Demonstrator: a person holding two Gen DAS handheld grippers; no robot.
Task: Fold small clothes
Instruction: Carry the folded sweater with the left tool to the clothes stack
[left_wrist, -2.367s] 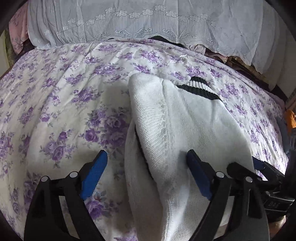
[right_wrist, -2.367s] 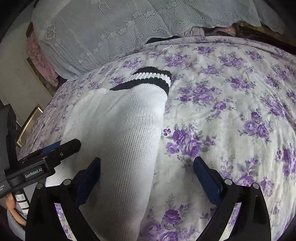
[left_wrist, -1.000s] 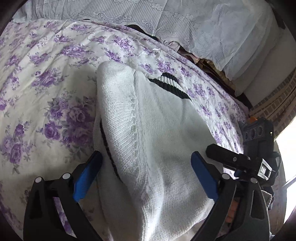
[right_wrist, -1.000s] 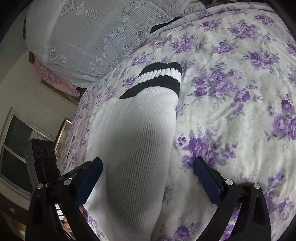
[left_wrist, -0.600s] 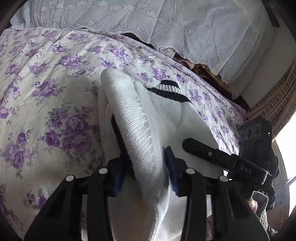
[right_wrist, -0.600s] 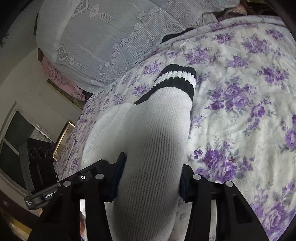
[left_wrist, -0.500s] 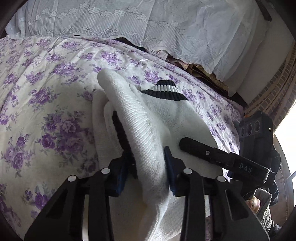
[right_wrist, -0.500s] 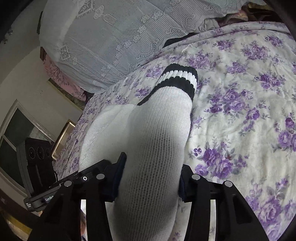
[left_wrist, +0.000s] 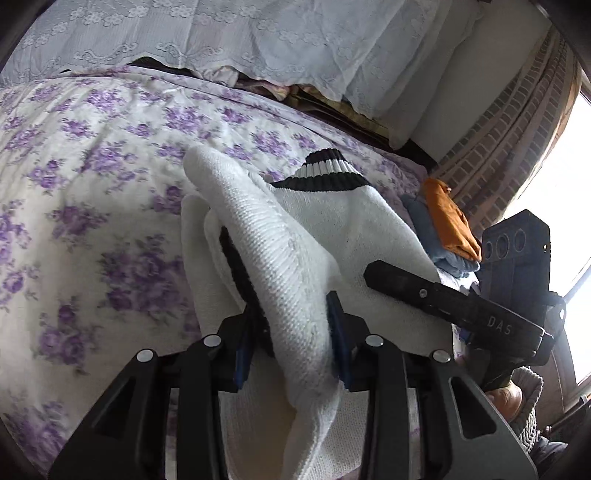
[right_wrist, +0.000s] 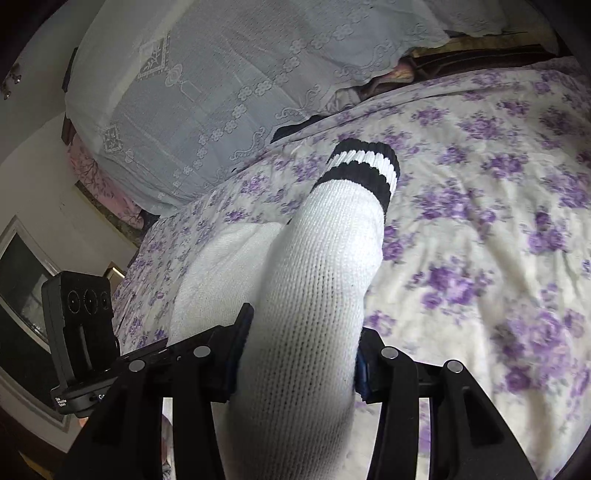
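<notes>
A white knit garment (left_wrist: 288, 258) with a black-and-white striped cuff (left_wrist: 325, 173) lies on the purple-flowered bedspread (left_wrist: 92, 177). My left gripper (left_wrist: 291, 343) is shut on a ridge of its near edge and lifts it off the bed. My right gripper (right_wrist: 301, 354) is shut on the garment's (right_wrist: 317, 280) other near side, with the striped cuff (right_wrist: 364, 166) pointing away. The right gripper's body (left_wrist: 454, 306) shows at the right of the left wrist view; the left gripper's body (right_wrist: 85, 325) shows at the left of the right wrist view.
A white lace cover (left_wrist: 258, 40) hangs along the far side of the bed. An orange cloth on blue-grey folded clothes (left_wrist: 443, 221) sits at the bed's right end. A brick-pattern wall and bright window (left_wrist: 524, 129) are to the right.
Both grippers went from open around the garment to shut on its near edge. They have since raised it, so the cuff end lifts and more of the room shows.
</notes>
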